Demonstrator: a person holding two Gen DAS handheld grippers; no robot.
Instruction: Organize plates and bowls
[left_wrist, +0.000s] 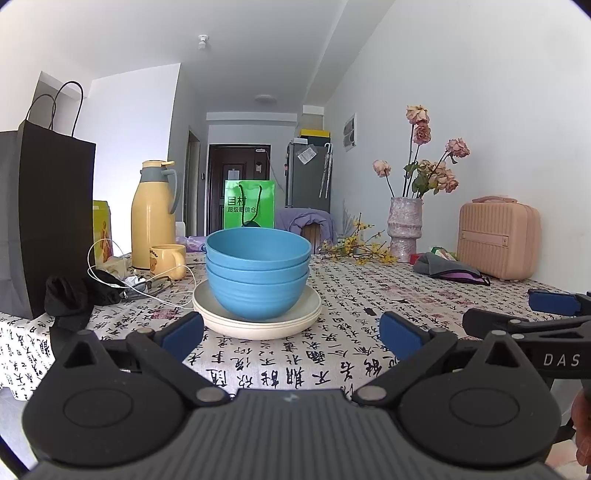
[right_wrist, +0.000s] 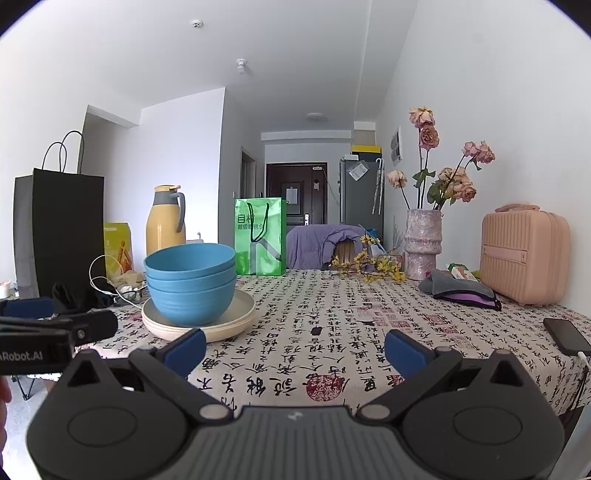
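In the left wrist view, the left gripper (left_wrist: 291, 334) sits low in the frame, level and aimed forward over the near table edge, its blue-padded fingers (left_wrist: 183, 329) spread wide with nothing between them. Just beyond, at centre frame, three nested blue bowls (left_wrist: 258, 273) stand upright on a stack of cream plates (left_wrist: 255, 325) on the calligraphy-print tablecloth (left_wrist: 351, 295). The right gripper (right_wrist: 295, 349) is likewise held level and wide open, empty, pointing at bare cloth; in its view the bowls and plates sit to the left of centre. Each gripper shows at the other view's side edge, so they lie side by side, apart.
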